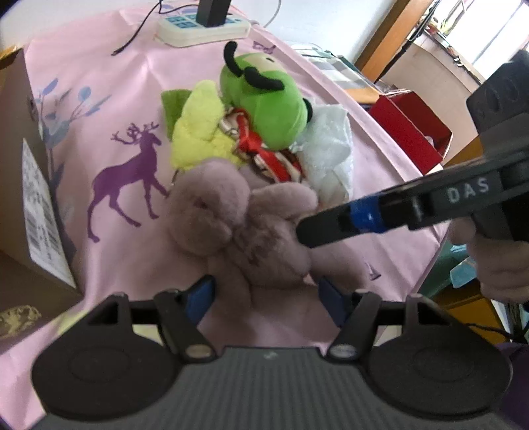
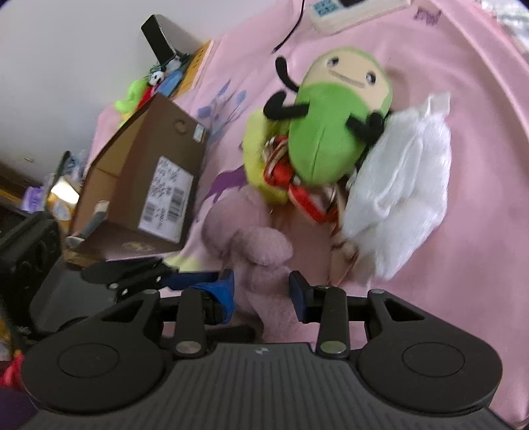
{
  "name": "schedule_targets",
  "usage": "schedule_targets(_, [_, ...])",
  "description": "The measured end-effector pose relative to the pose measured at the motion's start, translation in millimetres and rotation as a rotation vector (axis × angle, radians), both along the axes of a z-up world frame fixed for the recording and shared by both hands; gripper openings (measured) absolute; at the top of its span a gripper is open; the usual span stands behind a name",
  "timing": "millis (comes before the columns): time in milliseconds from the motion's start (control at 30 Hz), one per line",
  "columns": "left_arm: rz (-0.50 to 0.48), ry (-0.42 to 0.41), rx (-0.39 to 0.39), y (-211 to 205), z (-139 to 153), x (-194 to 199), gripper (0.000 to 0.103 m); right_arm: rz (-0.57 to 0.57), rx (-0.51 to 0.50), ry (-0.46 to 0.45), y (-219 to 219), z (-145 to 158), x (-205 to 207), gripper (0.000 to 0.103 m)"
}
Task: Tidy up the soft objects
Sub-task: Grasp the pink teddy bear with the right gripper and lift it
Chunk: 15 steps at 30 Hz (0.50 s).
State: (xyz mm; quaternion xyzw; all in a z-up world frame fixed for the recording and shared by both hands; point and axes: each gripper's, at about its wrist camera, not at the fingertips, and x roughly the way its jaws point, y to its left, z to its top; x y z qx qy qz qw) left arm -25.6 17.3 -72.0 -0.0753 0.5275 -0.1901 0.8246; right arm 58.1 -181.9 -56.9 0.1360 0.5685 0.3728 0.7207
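A mauve plush toy (image 1: 238,225) lies at the near end of a pile on the pink cloth (image 1: 109,99). Both grippers hold it. My left gripper (image 1: 267,297) is shut on its lower part. My right gripper (image 2: 263,294) is shut on another part of it (image 2: 261,264); its finger enters the left wrist view from the right (image 1: 330,228). Behind lie a green plush doll (image 1: 264,99) (image 2: 334,132), a yellow fluffy cloth (image 1: 198,129) (image 2: 254,155), a red and white ribbon item (image 1: 264,149) (image 2: 297,188) and a white fluffy piece (image 1: 327,149) (image 2: 396,188).
An open cardboard box (image 2: 145,178) stands on its side at the left (image 1: 20,165). A white power strip (image 1: 201,26) with a black plug and cable lies at the back. A red box (image 1: 410,125) sits beyond the table's right edge.
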Motion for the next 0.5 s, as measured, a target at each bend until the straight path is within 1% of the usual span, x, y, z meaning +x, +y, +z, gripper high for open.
schedule_targets(33, [-0.003,0.002,-0.003,1.2,-1.4,0.9,0.069,-0.019,-0.008,0.001,-0.2,-2.7,-0.8,0.021])
schedule_targets(100, [-0.004,-0.002,-0.005,0.7,-2.8,3.1,0.069,-0.036,-0.052,-0.033,5.5,-7.2,-3.5,0.021])
schedule_targets(167, [0.008,-0.003,0.000,-0.5,-5.5,6.3,0.070,-0.044,-0.036,-0.062,8.5,-10.0,-5.5,0.023])
schedule_targets(267, [0.024,-0.005,-0.002,-1.0,-10.5,11.0,0.070,-0.075,-0.009,-0.022,5.4,-13.4,-2.9,0.024])
schedule_targets(367, [0.005,-0.024,0.003,-4.5,-8.2,6.3,0.068,-0.078,0.009,0.015,1.7,-14.7,-4.4,0.024])
schedule_targets(433, [-0.013,-0.040,0.013,-5.7,-4.7,2.3,0.067,-0.069,0.000,-0.003,2.5,-11.5,-10.7,0.024])
schedule_targets(500, [-0.022,-0.052,0.009,-3.2,-0.1,-1.6,0.066,-0.076,0.005,-0.002,2.6,-8.4,-15.9,0.024])
